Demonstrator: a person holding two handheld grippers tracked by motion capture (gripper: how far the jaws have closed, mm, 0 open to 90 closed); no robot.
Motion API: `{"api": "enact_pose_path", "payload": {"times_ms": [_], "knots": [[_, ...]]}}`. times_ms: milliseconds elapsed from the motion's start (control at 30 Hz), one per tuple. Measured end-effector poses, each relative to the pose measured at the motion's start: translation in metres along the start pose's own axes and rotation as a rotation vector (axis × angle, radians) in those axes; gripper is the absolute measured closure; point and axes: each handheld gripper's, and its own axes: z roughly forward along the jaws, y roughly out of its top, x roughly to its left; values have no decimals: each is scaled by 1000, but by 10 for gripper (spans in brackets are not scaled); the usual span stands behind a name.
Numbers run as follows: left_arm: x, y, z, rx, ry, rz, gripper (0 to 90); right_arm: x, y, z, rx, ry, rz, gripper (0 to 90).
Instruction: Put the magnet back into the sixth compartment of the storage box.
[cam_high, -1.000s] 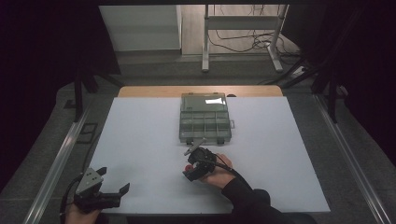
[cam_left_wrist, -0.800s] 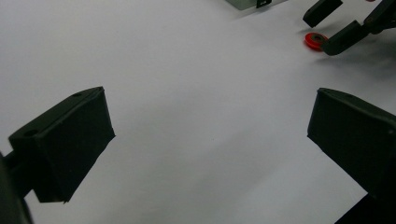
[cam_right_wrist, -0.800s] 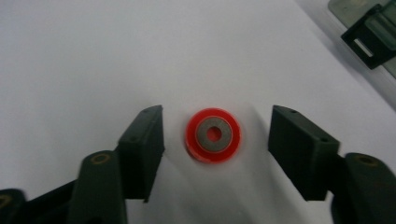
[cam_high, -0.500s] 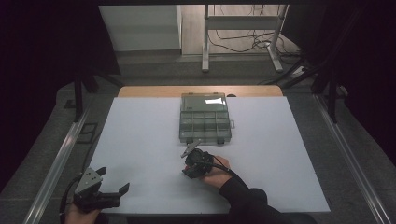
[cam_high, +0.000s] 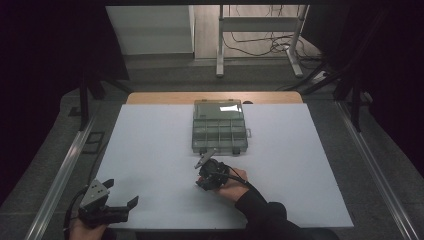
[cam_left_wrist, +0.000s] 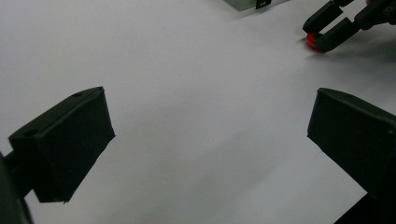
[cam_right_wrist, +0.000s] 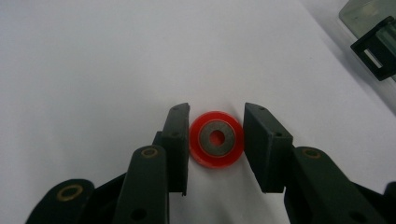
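Note:
A small red disc (cam_right_wrist: 204, 153) with a grey metal centre and a hole lies flat on the white table (cam_high: 150, 150). My right gripper (cam_right_wrist: 217, 114) is shut on it, one pad pressed against each side. The left gripper view shows the same disc (cam_left_wrist: 313, 40) between the right gripper's (cam_left_wrist: 329, 29) jaws, far off. In the high view the right gripper (cam_high: 201, 178) sits just in front of a clear compartment box (cam_high: 220, 127). My left gripper (cam_high: 120, 193) rests near the table's front left corner, open with nothing between its jaws (cam_left_wrist: 210, 135).
The compartment box stands at the table's back middle, with black latches on its near side (cam_right_wrist: 373, 53). A metal rail (cam_high: 60, 175) runs along the left of the table and another along the right. A stand with cables is on the floor beyond.
The right gripper's jaws have drawn in onto the red disc. Both hands have kept their places.

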Motion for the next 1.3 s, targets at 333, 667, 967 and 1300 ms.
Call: {"api": "enact_pose_path", "payload": {"times_ms": [333, 667, 967, 1300], "knots": [[0, 0, 0, -5, 0, -1, 9, 0, 0, -9, -20, 15, 11, 625], [-1, 0, 0, -7, -1, 0, 9, -4, -1, -20, -55, 13, 17, 624], [-1, 0, 0, -7, -1, 1, 9, -12, -1, -29, -71, 28, 23, 624], [0, 0, -1, -10, -2, 1, 9, -14, -2, -33, -84, 22, 33, 624]]}}
